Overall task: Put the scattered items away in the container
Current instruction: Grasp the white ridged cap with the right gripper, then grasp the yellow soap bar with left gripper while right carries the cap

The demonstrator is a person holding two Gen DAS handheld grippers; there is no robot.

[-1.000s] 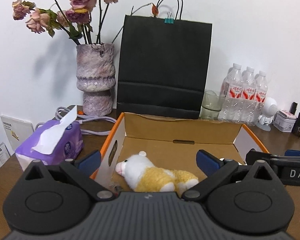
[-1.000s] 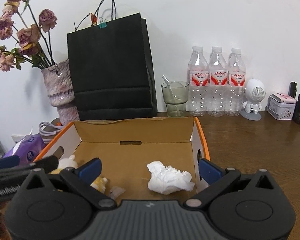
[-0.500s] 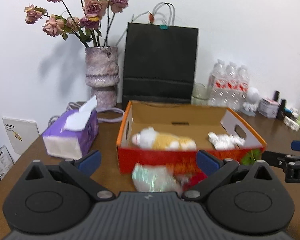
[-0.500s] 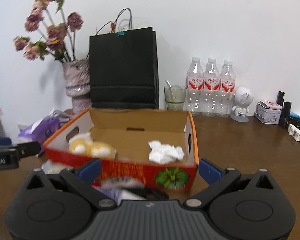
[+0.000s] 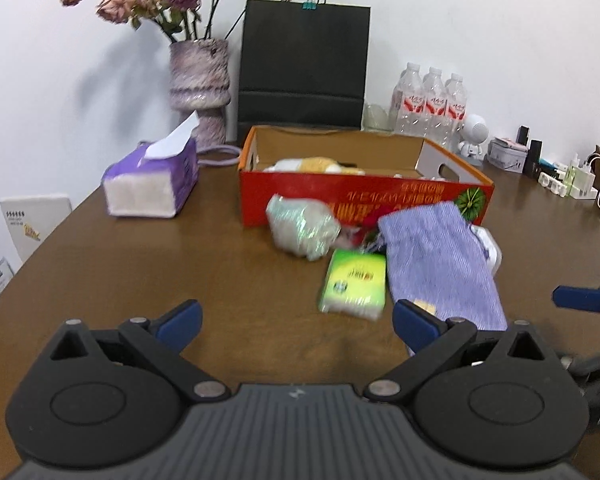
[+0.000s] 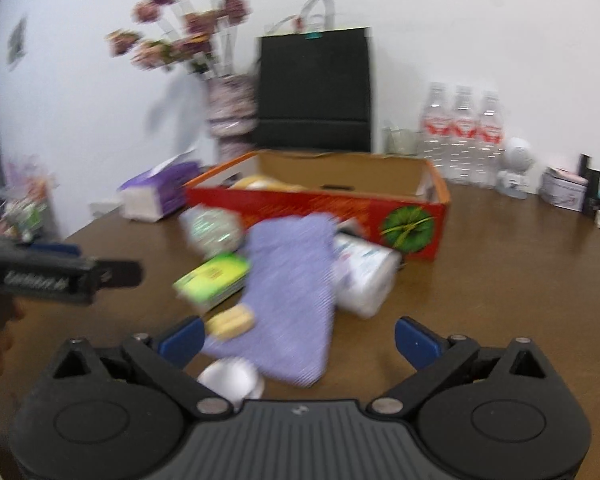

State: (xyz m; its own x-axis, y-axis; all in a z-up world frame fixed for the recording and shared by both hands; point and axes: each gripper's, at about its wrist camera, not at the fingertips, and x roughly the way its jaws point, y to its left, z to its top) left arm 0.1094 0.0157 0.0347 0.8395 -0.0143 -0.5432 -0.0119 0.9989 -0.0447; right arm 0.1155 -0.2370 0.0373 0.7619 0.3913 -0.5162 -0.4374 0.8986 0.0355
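Scattered lilac striped cloth pouch point(image 6: 292, 300) lies before the red-and-orange cardboard box point(image 5: 364, 200) while my right hand-held gripper point(image 6: 298, 338) narrows empty, my left hand-held gripper point(image 5: 296, 320) open.

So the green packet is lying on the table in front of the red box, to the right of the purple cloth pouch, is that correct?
Not quite: the green packet lies left of the purple cloth pouch, as the left wrist view shows. It is on the table, in front of the red box.
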